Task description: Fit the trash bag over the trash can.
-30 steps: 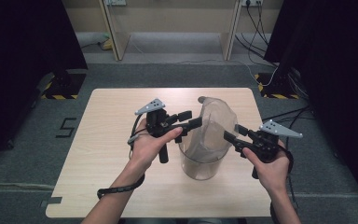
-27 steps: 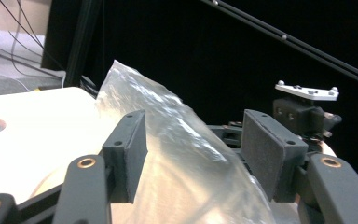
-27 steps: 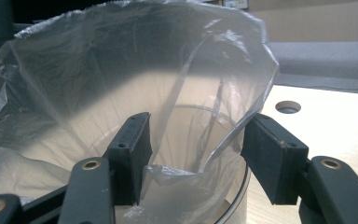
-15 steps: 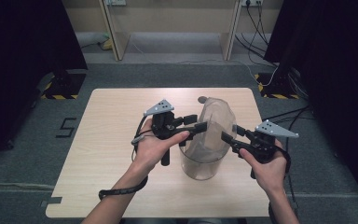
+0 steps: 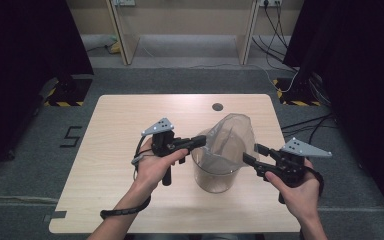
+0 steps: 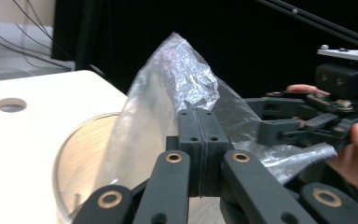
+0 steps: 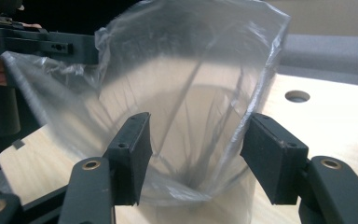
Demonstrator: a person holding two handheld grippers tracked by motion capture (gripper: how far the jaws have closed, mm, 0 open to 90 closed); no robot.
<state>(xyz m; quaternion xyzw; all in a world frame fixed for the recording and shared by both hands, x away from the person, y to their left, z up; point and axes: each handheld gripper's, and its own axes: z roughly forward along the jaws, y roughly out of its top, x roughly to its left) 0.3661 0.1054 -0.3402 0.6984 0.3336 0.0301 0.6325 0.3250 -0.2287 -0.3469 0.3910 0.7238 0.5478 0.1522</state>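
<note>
Two grippers flank the bucket [image 5: 216,175]. Left gripper [image 6: 199,140] pinches the plastic bag [image 5: 230,140] at the bucket's rim. Right gripper [image 7: 196,154] spread wide beside it.

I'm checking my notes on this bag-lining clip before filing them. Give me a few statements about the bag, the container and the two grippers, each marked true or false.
1. The left gripper is shut on the plastic bag. True.
2. The right gripper is clamped on the bag. False: its jaws stand open, with the bag between them.
3. The bag sits in a clear container. True.
4. The container lies on its side. False: it stands upright on the table.
</note>
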